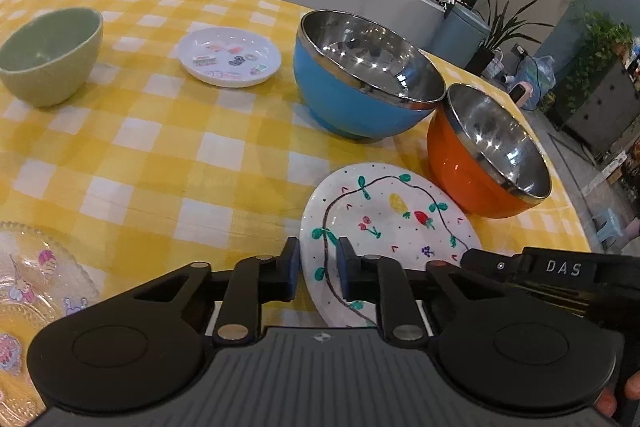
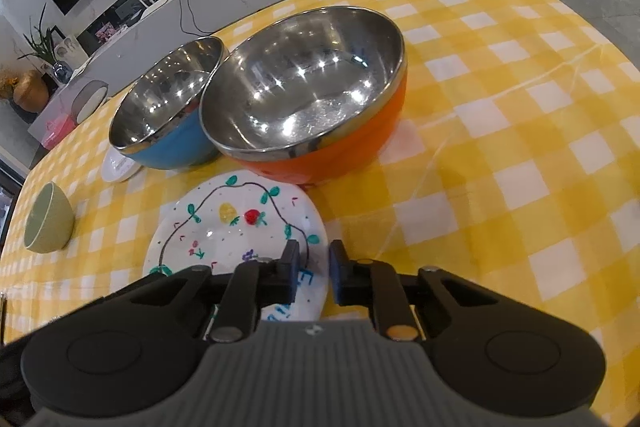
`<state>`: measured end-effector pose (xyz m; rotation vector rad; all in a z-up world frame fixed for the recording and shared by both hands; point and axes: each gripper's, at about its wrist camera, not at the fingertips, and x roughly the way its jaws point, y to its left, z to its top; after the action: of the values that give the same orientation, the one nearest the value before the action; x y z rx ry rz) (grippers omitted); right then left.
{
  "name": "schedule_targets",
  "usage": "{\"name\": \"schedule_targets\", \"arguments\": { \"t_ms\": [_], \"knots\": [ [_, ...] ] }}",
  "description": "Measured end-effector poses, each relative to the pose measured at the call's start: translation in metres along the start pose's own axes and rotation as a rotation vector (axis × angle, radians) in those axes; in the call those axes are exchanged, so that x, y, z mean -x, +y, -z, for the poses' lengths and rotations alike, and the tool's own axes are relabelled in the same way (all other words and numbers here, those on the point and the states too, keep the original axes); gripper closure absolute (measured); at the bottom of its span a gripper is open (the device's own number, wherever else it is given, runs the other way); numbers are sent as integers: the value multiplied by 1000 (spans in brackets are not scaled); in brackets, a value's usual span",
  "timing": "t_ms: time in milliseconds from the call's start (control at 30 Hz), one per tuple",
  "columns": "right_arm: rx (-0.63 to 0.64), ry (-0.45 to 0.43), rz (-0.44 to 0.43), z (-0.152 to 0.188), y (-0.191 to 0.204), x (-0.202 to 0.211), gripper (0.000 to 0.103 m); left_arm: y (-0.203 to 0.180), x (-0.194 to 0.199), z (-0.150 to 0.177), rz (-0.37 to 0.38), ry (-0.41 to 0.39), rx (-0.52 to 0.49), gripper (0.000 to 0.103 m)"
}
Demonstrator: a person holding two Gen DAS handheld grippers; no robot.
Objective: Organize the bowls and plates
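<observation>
The surface (image 1: pixel 168 163), under a yellow checked cloth, fills most of both views. On it the blue bowl (image 1: pixel 360 83) sits right of centre in the left view, its rim touching that of the orange bowl (image 1: pixel 488 163) at mid right. The green bowl (image 1: pixel 48 55) stands well apart at the upper left, with the small white dish (image 1: pixel 230 57) between it and the blue bowl. A clear glass plate (image 1: pixel 36 279) shows at the lower left edge.

The painted plate (image 1: pixel 384 227) lies low and centre-right, just beside the orange bowl. The left tool (image 1: pixel 318 265) straddles its left rim, one finger outside on the cloth, one over the plate. In the right view the right tool (image 2: pixel 314 267) straddles the plate's right rim at lower centre. Both tools' jaws are narrow, yet a gap shows beside each rim, so neither appears to pinch it.

The step seems to be a two-sided lift of the painted plate. To do it well, seat each outer finger under the rim before clamping, press both sides evenly, then raise it level and draw it clear of the orange bowl, which stands close enough to be knocked.
</observation>
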<state>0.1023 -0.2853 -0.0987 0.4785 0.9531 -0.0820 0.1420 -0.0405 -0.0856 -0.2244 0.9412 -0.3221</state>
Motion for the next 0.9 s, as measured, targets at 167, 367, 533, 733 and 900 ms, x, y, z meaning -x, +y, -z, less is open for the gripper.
{"name": "schedule_targets", "arguments": {
  "t_ms": [167,367,533,733,900],
  "knots": [
    [22,-1,11,1,3,0,89,4,5,-1,7,-1,17,88],
    [-12,29,-30,2,-1,1,90,5,18,0,-9,-17,9,89],
    [-44,53,-71,5,-2,2,92,7,30,3,-26,-27,11,89],
    [-85,87,-136,12,-2,6,93,15,48,8,-40,-44,31,89],
    [-88,100,-169,19,4,8,93,16,63,11,-55,-60,24,89]
  ]
}}
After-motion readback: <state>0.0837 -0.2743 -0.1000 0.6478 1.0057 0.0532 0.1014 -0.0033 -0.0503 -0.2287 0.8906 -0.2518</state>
